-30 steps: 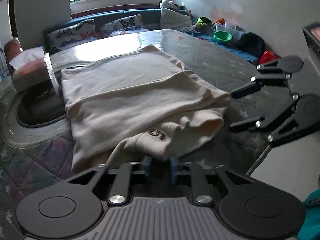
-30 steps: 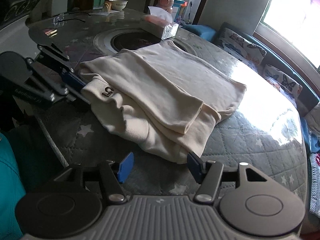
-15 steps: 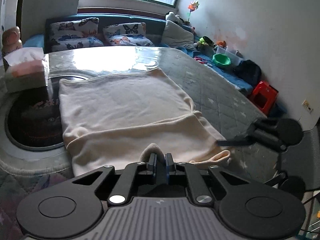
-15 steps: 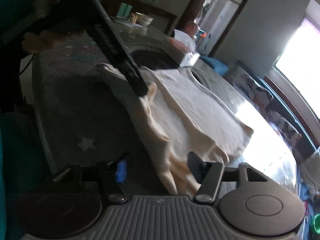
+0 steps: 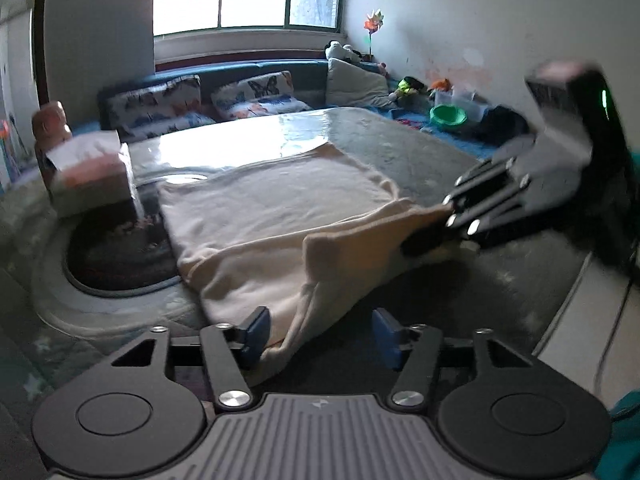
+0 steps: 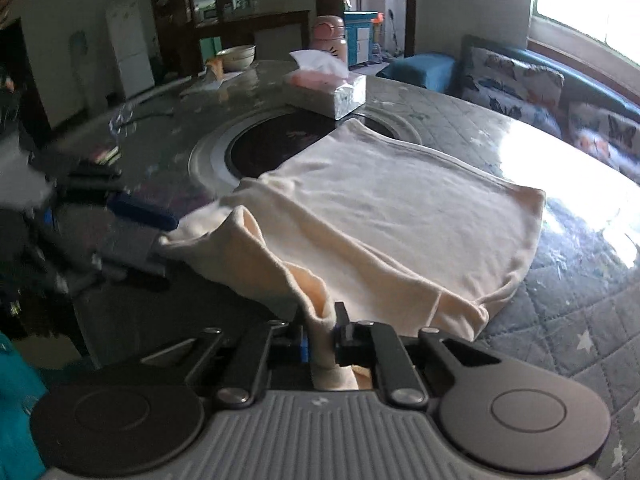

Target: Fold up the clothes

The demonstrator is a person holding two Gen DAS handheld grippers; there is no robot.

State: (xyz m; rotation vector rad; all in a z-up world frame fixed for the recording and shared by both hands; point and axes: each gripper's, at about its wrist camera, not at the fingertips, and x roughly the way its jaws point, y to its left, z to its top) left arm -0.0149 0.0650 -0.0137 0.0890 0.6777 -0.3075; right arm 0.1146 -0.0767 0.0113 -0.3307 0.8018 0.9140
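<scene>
Clearly the work is split between the two hands. The right tool (image 6: 320,338) has its jaws closing hard onto a bunched corner of the cream garment (image 6: 392,216), and the cloth stands up between the pads like a small tent. That pinch holds the near edge off the worktop (image 6: 560,312), so the fabric stretches forward from the tool in a taut ridge while the rest lies flat beyond it, most likely so the raised edge can be carried over for another fold.

The left tool (image 5: 320,330) is spreading its jaws. A fold of the garment (image 5: 280,216) still hangs between the blue pads and brushes the left-hand one, but nothing presses it from the right-hand side, so this hand seems to be letting go, perhaps to take a fresh hold further along the hem. Ahead of it and to its right, the right tool (image 5: 444,226) shows with cloth trapped at its tip.

Beyond the garment, well ahead of both tools, sits a tissue box (image 6: 330,90) by the dark round inset (image 6: 276,144) in the worktop; the far corner of the garment overlaps that inset. The box looks far enough off not to hinder a fold.
</scene>
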